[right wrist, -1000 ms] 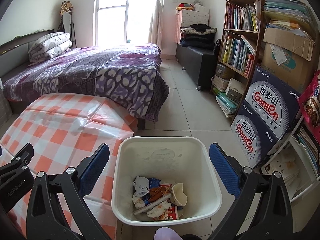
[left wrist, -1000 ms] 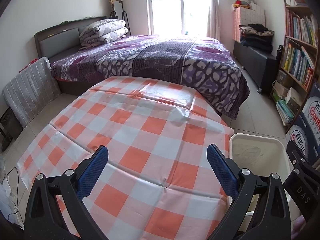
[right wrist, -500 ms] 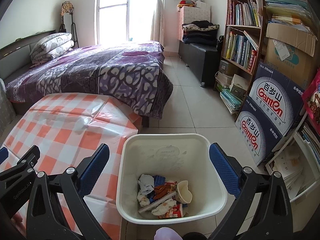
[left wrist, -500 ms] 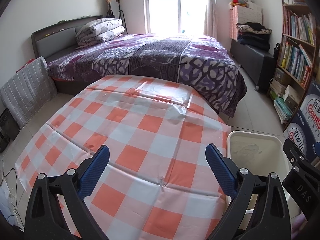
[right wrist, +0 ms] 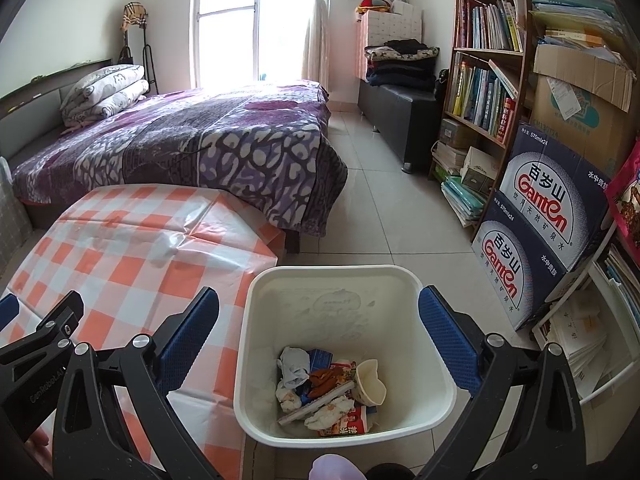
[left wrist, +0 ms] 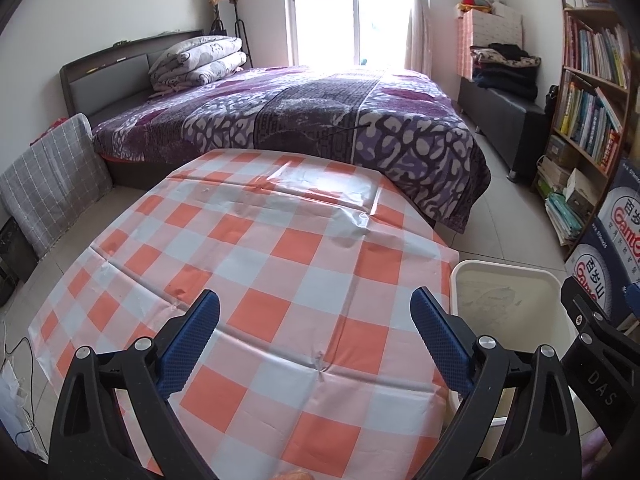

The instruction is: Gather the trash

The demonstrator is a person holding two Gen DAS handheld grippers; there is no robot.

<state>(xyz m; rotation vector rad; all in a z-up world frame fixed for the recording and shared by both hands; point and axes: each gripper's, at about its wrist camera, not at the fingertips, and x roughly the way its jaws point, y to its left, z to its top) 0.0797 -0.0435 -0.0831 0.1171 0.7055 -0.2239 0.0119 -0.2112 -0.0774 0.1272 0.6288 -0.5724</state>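
The left gripper [left wrist: 315, 334], black-framed with blue textured pads, hovers above the table covered in an orange-and-white checked plastic cloth [left wrist: 256, 264]; its jaws stand wide apart and hold nothing. The right gripper [right wrist: 319, 334] hangs over the white square plastic waste bin [right wrist: 256, 368], which stands on the tiled floor just beside the table's edge; its jaws are likewise fully spread and empty. The trash [right wrist: 320, 390], comprising crumpled tissues, wrappers and a paper cup, lies at the bottom of the bin; the visible cloth surface carries no items.
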